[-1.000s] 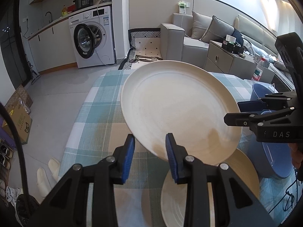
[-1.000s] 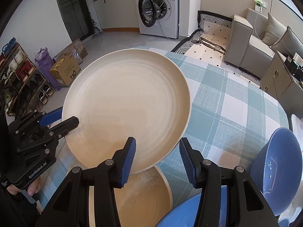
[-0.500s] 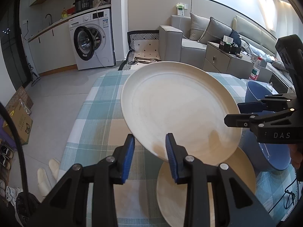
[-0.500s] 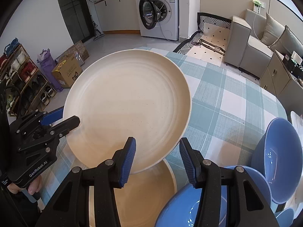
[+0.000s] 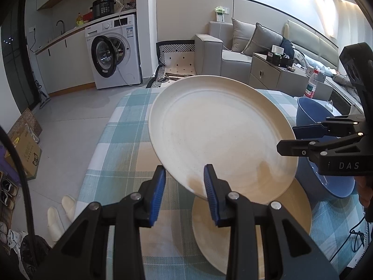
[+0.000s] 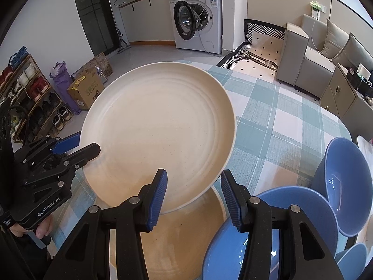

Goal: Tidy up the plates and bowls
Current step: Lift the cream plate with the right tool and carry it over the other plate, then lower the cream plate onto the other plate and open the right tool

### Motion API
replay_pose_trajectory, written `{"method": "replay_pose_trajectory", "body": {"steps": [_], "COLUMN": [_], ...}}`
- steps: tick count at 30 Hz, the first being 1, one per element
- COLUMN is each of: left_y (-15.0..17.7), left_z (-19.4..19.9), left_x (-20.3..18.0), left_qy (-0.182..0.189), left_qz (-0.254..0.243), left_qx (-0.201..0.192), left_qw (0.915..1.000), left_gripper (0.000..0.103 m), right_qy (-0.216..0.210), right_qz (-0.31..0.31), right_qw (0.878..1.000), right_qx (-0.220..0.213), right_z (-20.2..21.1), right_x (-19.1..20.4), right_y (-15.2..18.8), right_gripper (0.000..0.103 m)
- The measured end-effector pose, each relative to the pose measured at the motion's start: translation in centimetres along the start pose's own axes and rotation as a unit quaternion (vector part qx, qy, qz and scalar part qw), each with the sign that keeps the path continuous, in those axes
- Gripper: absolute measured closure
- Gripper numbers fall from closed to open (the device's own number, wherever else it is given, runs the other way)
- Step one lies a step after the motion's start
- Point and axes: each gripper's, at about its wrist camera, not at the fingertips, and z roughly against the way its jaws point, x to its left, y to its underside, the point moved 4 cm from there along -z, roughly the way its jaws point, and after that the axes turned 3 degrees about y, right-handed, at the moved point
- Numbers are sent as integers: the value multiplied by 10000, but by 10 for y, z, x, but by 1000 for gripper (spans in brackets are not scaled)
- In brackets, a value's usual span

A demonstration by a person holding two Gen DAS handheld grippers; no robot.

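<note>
Cream plate (image 5: 221, 135) has drifted over lower plate (image 5: 251, 231); left gripper (image 5: 184, 193) & right gripper (image 6: 193, 196), angled down, both clamp its rim.

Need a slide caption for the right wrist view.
Both grippers carry a cream plate above a second plate, beside blue bowls.

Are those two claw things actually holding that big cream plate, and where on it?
Yes. The left gripper and right gripper each pinch the cream plate by opposite rims.

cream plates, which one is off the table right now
The upper cream plate, held tilted between both grippers; the lower cream plate lies flat on the tablecloth beneath it.
</note>
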Motion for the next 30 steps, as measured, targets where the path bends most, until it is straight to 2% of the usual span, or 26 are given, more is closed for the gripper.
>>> {"method": "replay_pose_trajectory", "body": {"steps": [26,28,29,30], "left_y": [40,42,44,47], "left_z": [18,20,21,22], "left_x": [3,-2,-7,-14], "left_qy": [54,362,422,455], "left_qz": [7,-49,-111,-292], "left_qx": [8,3,2,-26], "left_qw": [10000,9993,9990,9985], "left_gripper": [71,70,71,71], "right_qy": [-108,-349,-356,-191], "right_qz": [-50,-55,1,121], "right_qw": [9999,9994,9994,9997], "right_qx": [11,-35,-56,-83], "right_z": [2,3,5,5], "right_x": [23,27,33,37], "right_y": [57,59,60,60], "right_gripper": [53,53,53,53]}}
